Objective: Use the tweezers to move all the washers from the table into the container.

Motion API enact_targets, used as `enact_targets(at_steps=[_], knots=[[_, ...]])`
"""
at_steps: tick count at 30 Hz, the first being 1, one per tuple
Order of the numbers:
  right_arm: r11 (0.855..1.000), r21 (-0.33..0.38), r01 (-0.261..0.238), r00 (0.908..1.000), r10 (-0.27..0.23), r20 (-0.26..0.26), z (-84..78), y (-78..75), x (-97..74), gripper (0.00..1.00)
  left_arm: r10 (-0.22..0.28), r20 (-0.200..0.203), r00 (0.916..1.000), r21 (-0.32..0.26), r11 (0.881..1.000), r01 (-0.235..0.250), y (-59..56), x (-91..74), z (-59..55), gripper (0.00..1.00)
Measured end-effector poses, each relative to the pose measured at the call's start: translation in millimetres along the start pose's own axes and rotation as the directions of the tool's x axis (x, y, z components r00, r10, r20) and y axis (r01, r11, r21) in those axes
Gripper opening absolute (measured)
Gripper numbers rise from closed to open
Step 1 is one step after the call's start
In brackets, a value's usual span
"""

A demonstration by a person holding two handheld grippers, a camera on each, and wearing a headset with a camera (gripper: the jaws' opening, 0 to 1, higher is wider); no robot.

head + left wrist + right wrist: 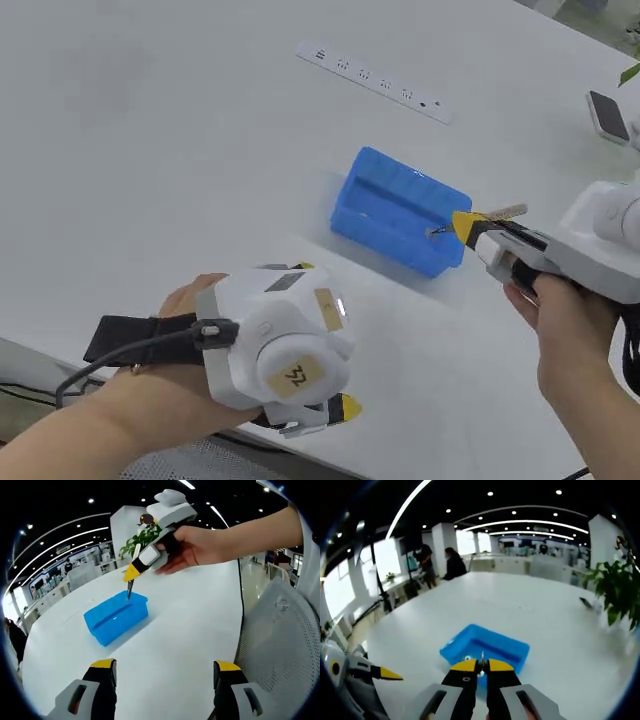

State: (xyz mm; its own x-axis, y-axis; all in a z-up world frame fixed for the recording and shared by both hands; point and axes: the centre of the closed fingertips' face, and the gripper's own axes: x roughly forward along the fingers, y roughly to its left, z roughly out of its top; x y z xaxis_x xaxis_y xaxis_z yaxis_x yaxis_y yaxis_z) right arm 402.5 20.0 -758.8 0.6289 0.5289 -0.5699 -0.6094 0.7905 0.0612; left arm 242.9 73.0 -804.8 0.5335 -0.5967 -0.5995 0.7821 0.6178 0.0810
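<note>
Blue plastic is our landmark: the container [398, 208] sits on the white table [180, 150], and we place everything else by it. Our right gripper [482, 666] has its yellow-tipped jaws pressed together on the tweezers [130, 586], whose points dip over the container's end nearest that gripper. The right gripper view looks down into the container and gives us a small pale speck [467, 657] on its floor, too small to call a washer; from the head view the inside reads as plain blue. Our left gripper [166, 669] hangs on the near side of the container, well apart from it, jaws spread wide with nothing between them. Beyond the container, the head view adds a power strip [375, 82] and a phone [607, 115].
</note>
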Motion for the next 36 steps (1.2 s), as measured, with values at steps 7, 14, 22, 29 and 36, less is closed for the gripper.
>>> enact_targets(at_steps=[7, 14, 22, 29, 36], knots=[[1.0, -0.029, -0.002, 0.9982, 0.001, -0.059, -14.5, -4.8, 27.4, 0.02, 0.002, -0.005, 1.0, 0.002, 1.0, -0.002, 0.3, 0.2, -1.2, 0.81], [0.999, -0.049, -0.014, 0.9947, 0.009, -0.103, -21.1, -15.6, 46.6, 0.02, 0.007, -0.014, 0.9999, -0.003, 1.0, -0.007, 2.2, 0.4, -3.2, 0.8], [0.997, -0.074, -0.032, 0.9884, 0.02, -0.151, -32.0, -11.8, 56.5, 0.02, 0.009, -0.02, 0.9998, -0.011, 1.0, -0.009, 2.6, -0.5, -4.6, 0.78], [0.99, -0.125, -0.061, 0.985, 0.039, -0.168, -31.0, -7.1, 59.2, 0.02, 0.006, -0.032, 0.9995, -0.034, 0.999, -0.007, 4.5, -0.6, -7.3, 0.75], [0.986, -0.154, -0.07, 0.9876, 0.046, -0.15, -24.9, -7.0, 53.8, 0.03, 0.013, -0.038, 0.9992, -0.038, 0.999, -0.014, 4.7, -1.2, -8.1, 0.72]])
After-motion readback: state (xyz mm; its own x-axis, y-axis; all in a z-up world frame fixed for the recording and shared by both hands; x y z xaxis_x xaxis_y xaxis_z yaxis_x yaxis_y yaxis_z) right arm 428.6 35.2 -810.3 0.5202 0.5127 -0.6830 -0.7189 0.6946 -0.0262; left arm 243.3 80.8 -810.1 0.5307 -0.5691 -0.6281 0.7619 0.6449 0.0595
